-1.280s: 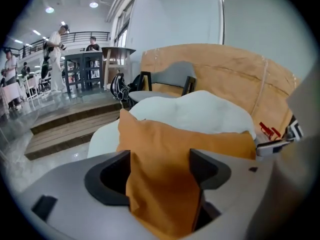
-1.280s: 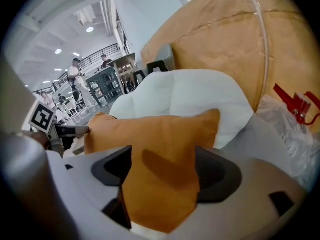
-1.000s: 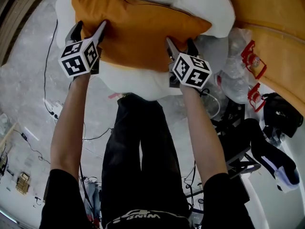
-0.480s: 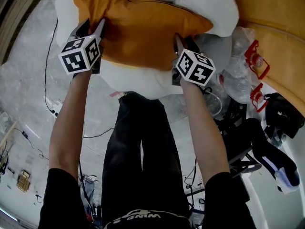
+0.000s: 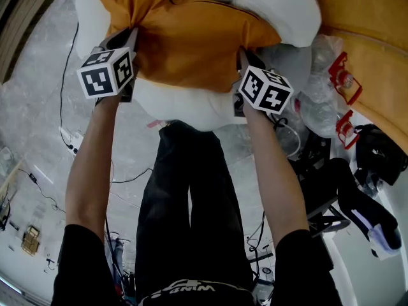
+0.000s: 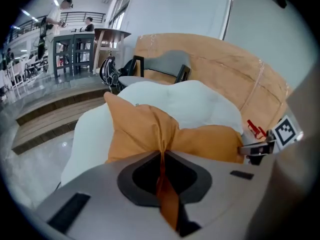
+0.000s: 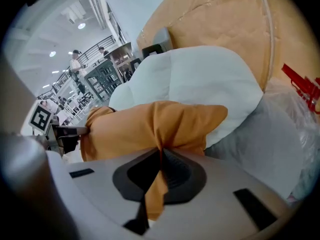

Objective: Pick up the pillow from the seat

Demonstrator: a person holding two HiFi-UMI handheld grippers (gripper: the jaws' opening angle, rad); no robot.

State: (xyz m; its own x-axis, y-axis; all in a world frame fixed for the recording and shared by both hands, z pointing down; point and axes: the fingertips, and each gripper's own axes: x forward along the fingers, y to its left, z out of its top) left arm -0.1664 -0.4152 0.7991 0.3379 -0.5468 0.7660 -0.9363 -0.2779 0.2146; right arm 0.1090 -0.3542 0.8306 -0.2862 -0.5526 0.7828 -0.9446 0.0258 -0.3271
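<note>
The grasp was in hand, and it looked all but complete. The left hand-held gripper had just been closing its jaws. In its own view they stood together on a pinched fold of the soft orange fabric pillow, near that pillow's left end. The right hand-held gripper had just been closing as well. Its own view showed the same thing: a ridge of orange cloth clamped between the jaws, near the pillow's right end.

The pillow lay on the puffy white padded seat, with its far side against the bulging white back cushion. Nothing suggested it had left the seat; the lift seemed not yet begun.

By my judgement, the next move called for both hands to rise together, keeping the same spacing. The cover would then be neither stretched taut nor left to sag between them. Each grip held only a fold of the fabric, not the stuffing, so a slow, level raise seemed wise. Drawing the pillow a little toward the person would help it clear the back cushion.
</note>
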